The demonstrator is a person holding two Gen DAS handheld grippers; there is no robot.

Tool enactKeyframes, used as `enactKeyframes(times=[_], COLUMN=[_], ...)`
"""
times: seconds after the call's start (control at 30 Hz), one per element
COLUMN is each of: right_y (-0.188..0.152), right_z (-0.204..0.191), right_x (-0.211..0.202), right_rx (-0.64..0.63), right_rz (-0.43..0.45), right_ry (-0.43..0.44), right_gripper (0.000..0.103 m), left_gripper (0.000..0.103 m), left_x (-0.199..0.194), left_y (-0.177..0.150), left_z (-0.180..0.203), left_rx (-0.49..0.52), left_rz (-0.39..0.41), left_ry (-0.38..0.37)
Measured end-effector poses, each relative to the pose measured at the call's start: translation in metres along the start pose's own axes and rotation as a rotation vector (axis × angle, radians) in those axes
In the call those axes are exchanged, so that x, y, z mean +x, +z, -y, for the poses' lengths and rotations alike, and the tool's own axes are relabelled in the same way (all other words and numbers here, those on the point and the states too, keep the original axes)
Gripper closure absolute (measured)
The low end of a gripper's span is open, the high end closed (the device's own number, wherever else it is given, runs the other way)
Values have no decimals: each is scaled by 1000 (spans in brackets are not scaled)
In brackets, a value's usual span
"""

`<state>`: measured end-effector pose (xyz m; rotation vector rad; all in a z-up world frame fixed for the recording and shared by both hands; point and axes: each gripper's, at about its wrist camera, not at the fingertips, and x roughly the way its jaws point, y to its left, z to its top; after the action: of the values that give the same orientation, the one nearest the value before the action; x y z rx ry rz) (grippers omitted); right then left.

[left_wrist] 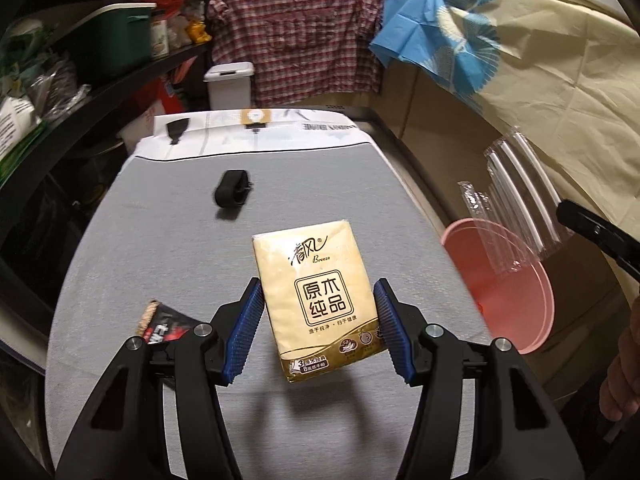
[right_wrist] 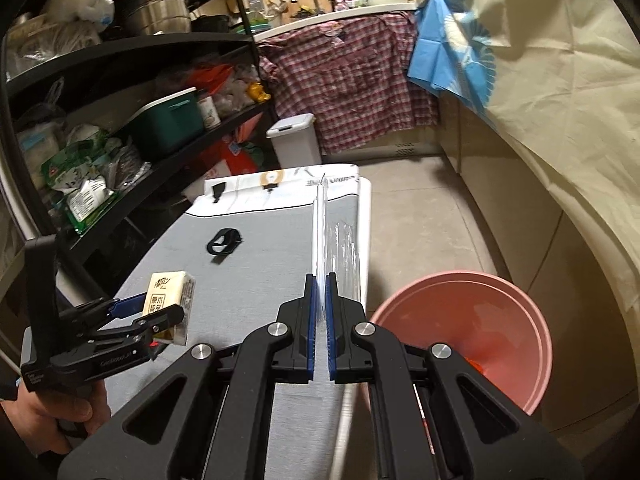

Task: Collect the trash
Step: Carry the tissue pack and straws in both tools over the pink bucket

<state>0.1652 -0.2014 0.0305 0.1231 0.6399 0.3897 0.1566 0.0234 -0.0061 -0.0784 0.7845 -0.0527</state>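
My left gripper [left_wrist: 318,320] is shut on a beige tissue pack [left_wrist: 320,300] and holds it above the grey board [left_wrist: 160,240]; the pack [right_wrist: 170,294] and the left gripper [right_wrist: 148,312] also show in the right wrist view. My right gripper [right_wrist: 320,280] is shut on a clear plastic wrapper [right_wrist: 328,232], which stands upright from the jaws; it also shows in the left wrist view [left_wrist: 512,200] above a pink bucket [left_wrist: 520,280]. The bucket [right_wrist: 480,320] stands on the floor right of the board. A black-and-red snack wrapper [left_wrist: 168,324] lies on the board by the left fingers.
A black strap [left_wrist: 233,193] lies on the board's middle; it also shows in the right wrist view [right_wrist: 223,243]. A white lidded bin [left_wrist: 230,84] stands beyond the board. Black shelves [right_wrist: 120,120] full of goods run along the left. A draped cloth [right_wrist: 560,100] hangs at right.
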Motion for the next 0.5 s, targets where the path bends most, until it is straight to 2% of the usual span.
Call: enactKeyframes(times=[0.37, 0.5], right_y=[19, 21], right_z=[55, 87], right_x=[-21, -21], right_rx=[37, 98], right_rz=[53, 28], right_ry=[-132, -159], right_gripper=[98, 98], left_gripper=[47, 47], left_x=[19, 27], left_y=[12, 22], left_z=[55, 83], left_rx=[38, 73], left_rz=[-22, -27], left_ry=[-92, -141])
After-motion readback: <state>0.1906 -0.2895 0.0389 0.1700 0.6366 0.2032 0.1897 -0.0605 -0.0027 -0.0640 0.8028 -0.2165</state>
